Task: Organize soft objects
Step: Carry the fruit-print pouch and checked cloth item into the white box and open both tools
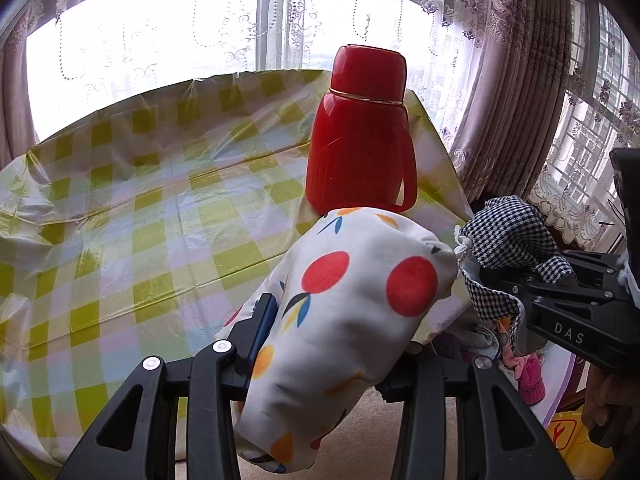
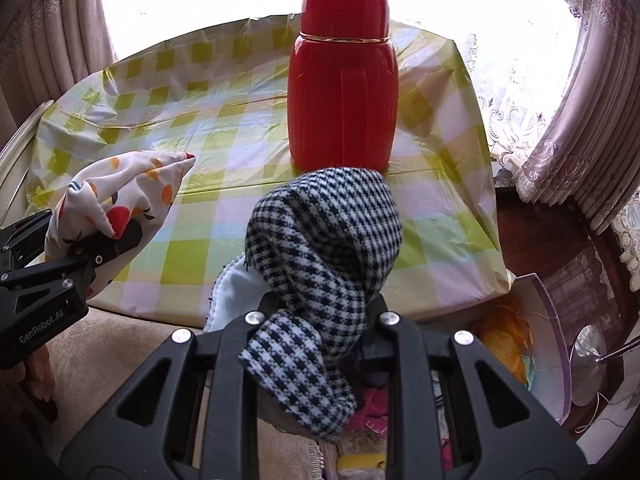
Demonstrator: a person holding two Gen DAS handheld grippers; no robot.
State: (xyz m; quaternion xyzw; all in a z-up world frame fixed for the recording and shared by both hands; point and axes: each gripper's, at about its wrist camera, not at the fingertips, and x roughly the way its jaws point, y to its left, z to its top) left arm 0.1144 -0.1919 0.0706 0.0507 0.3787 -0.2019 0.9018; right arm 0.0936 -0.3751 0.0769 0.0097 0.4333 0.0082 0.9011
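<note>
Right wrist, red flask (image 2: 343, 80) behind checked pouch (image 2: 320, 248), checked tablecloth (image 2: 192, 128)

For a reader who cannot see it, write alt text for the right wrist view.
The right gripper is shut on a black-and-white checked cloth above a checked tablecloth. A red flask stands behind; at left, the left gripper holds a fruit-print pouch.

Glossy plastic flask (image 1: 360, 132); shiny plastic tablecloth (image 1: 160, 200); cloth pouches.
</note>
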